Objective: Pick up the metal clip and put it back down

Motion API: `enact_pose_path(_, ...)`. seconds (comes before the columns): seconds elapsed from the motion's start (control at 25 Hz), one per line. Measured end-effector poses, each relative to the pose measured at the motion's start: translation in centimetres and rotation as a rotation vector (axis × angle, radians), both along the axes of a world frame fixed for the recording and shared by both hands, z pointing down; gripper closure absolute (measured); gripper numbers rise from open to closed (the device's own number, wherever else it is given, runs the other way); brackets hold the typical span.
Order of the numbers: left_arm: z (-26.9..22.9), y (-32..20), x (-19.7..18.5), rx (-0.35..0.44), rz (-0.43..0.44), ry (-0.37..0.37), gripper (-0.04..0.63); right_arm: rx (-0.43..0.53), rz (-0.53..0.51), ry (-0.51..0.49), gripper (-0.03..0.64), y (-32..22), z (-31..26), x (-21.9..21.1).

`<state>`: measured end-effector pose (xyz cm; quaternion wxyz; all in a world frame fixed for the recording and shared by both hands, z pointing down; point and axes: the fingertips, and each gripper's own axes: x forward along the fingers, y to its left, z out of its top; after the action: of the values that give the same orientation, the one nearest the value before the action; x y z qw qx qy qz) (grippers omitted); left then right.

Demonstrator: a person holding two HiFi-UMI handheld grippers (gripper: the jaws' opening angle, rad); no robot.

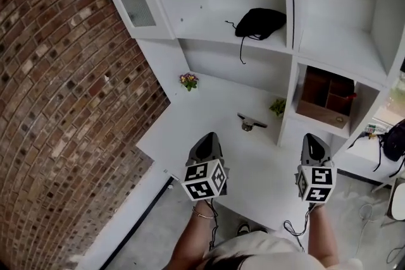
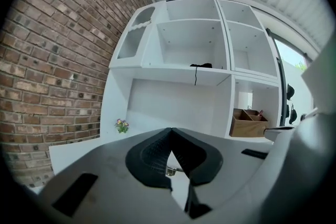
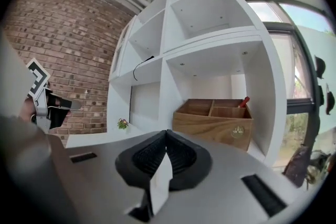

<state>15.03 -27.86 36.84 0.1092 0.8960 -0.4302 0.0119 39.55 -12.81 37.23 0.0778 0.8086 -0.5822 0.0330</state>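
1. Left gripper [image 1: 207, 140]: the fingers are pressed together at the tips and nothing is held. In the left gripper view [image 2: 170, 131] only a narrow V gap shows below the touching tips.
2. Right gripper [image 1: 314, 140]: the fingers also meet at the tips and are empty, which the right gripper view [image 3: 166, 132] confirms.
3. Metal clip [image 1: 250, 122]: it lies on the white table [image 1: 209, 107], ahead of both sets of fingertips and between the two grippers. It sits closer to the left gripper's side and touches neither gripper. In the left gripper view a bit of it [image 2: 169, 170] shows through the V gap below the tips.
4. Small flower pot [image 1: 188, 80]: it stands further ahead and to the left of the left fingers, near the brick wall [image 1: 57, 85].
5. Small green plant [image 1: 278, 106]: it is just beyond the clip, by the shelf upright.
6. Wooden divided box [image 1: 326, 98]: it sits in the lower cubby straight ahead of the right fingers [image 3: 212, 115].
7. Black pouch with cord [image 1: 259, 23]: it is on the shelf above, far ahead of both grippers.
8. Both marker cubes face the head camera, and a hand grips each tool from below.
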Motion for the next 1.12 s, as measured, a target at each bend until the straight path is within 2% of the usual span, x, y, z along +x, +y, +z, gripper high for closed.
enact_pose_path(0.4,0.9,0.0,1.6,-0.016,0.025,-0.005,0.594,-0.025,-0.004,-0.012,0.616,0.2,0.7,0.1)
enact_pose_path(1.12,1.4,0.5,1.1,-0.030,0.021,-0.006,0.594,-0.027,-0.004,-0.027,0.616,0.7,0.2,-0.1)
